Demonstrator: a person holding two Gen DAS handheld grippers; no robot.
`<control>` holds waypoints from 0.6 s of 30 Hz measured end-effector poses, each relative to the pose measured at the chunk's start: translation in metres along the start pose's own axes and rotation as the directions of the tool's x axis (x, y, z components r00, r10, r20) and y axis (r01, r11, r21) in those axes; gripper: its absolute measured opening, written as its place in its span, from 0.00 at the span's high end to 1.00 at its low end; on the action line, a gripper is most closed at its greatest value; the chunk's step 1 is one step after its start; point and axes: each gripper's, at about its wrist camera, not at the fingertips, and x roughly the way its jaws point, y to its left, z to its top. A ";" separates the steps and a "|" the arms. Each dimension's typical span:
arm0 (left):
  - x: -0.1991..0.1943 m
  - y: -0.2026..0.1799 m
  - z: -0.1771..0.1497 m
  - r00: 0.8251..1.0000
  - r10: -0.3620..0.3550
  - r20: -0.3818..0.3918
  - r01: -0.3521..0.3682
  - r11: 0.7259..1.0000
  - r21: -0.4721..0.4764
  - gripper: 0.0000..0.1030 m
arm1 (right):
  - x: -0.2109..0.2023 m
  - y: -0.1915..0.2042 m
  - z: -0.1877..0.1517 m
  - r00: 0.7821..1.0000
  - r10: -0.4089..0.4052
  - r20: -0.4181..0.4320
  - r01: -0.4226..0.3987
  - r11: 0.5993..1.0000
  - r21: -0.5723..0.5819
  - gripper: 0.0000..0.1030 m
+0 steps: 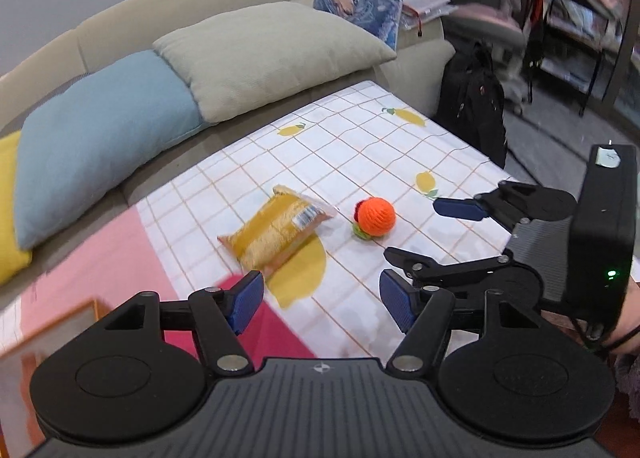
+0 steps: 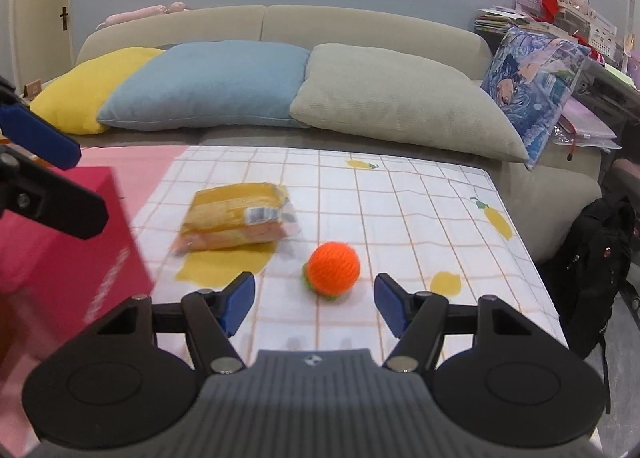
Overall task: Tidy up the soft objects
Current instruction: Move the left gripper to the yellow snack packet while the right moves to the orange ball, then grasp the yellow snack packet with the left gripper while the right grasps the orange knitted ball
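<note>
A yellow plastic-wrapped packet (image 1: 276, 234) (image 2: 236, 217) lies flat on the lemon-print checked tablecloth (image 1: 360, 137) (image 2: 420, 209). Just to its right sits an orange knitted ball (image 1: 374, 215) (image 2: 334, 266) with a green and red base. My left gripper (image 1: 322, 300) hovers open near the packet's near corner, nothing between its blue pads (image 1: 248, 298). My right gripper (image 2: 315, 306) is open too, with the ball just beyond the gap and untouched; it also shows as the right gripper (image 1: 430, 232) in the left wrist view. At the left edge of the right wrist view is the left gripper (image 2: 90, 187).
A red box (image 2: 60, 250) (image 1: 272, 334) stands at the table's left, under the left gripper. Behind the table a beige sofa (image 2: 360, 25) carries yellow (image 2: 80, 97), blue (image 2: 208, 81) and grey-green (image 2: 400, 97) cushions and a printed pillow (image 2: 532, 85). A black backpack (image 2: 596, 258) sits on the floor right.
</note>
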 end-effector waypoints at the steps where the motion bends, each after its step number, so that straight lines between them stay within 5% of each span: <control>1: 0.006 0.000 0.004 1.000 0.003 -0.008 -0.003 1.000 0.010 0.24 | 0.007 -0.001 0.001 1.000 -0.001 -0.002 0.001 1.000 -0.001 0.36; 7: 0.044 0.004 0.028 0.998 0.022 -0.058 -0.018 0.997 0.076 0.24 | 0.052 -0.008 0.006 1.000 -0.012 -0.024 0.011 1.000 -0.009 0.48; 9: 0.056 0.004 0.034 0.997 0.038 -0.073 -0.029 0.992 0.120 0.24 | 0.063 -0.012 0.007 0.999 -0.006 -0.038 0.006 1.000 0.002 0.60; 18: 0.119 0.001 0.049 0.977 0.087 -0.196 -0.016 0.941 0.338 0.22 | 0.071 -0.020 0.004 1.000 0.025 -0.016 -0.024 0.999 0.038 0.60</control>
